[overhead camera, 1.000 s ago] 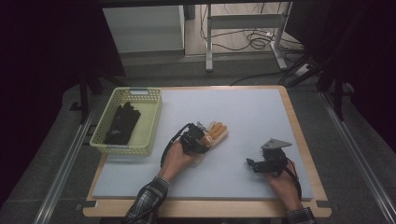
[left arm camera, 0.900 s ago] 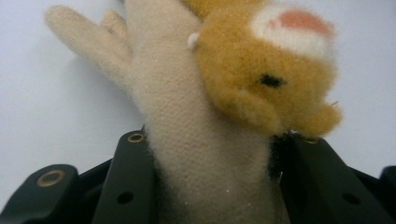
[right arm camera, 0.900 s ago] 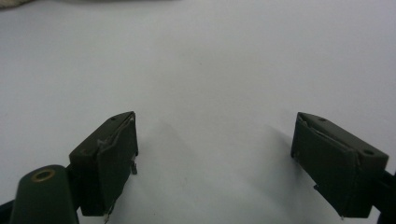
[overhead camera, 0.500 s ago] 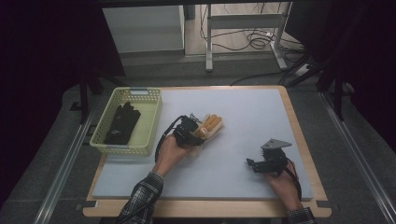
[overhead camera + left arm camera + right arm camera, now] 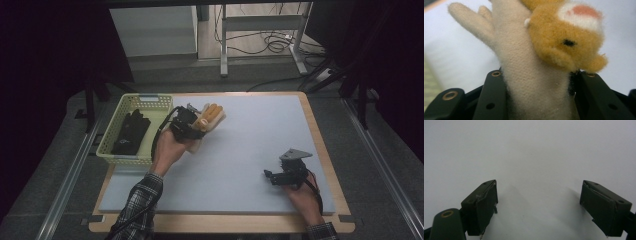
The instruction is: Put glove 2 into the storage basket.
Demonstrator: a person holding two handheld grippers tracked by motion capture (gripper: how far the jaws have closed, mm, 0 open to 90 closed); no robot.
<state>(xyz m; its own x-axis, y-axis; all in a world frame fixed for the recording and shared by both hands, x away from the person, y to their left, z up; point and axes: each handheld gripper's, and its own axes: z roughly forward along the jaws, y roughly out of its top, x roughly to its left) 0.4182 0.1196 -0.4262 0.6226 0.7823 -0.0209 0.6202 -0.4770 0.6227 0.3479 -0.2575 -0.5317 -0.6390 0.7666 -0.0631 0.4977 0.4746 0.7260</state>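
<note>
The left tool [image 5: 192, 125] is clenching a cream-and-orange plush glove [image 5: 536, 62], holding it above the counter [image 5: 250, 150] just right of the green basket [image 5: 145, 102]. The right tool [image 5: 539, 205] is resting released, well apart.

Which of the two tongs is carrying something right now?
The left tongs, shut on the cream and orange glove; the right tongs stand open and empty.

The plush glove [image 5: 534, 82] pinched in the left gripper [image 5: 536, 100] is cut off at the left gripper view's top and bottom edges. In the high view, the dark item [image 5: 131, 131] in the basket [image 5: 150, 102] is too indistinct to identify.
</note>
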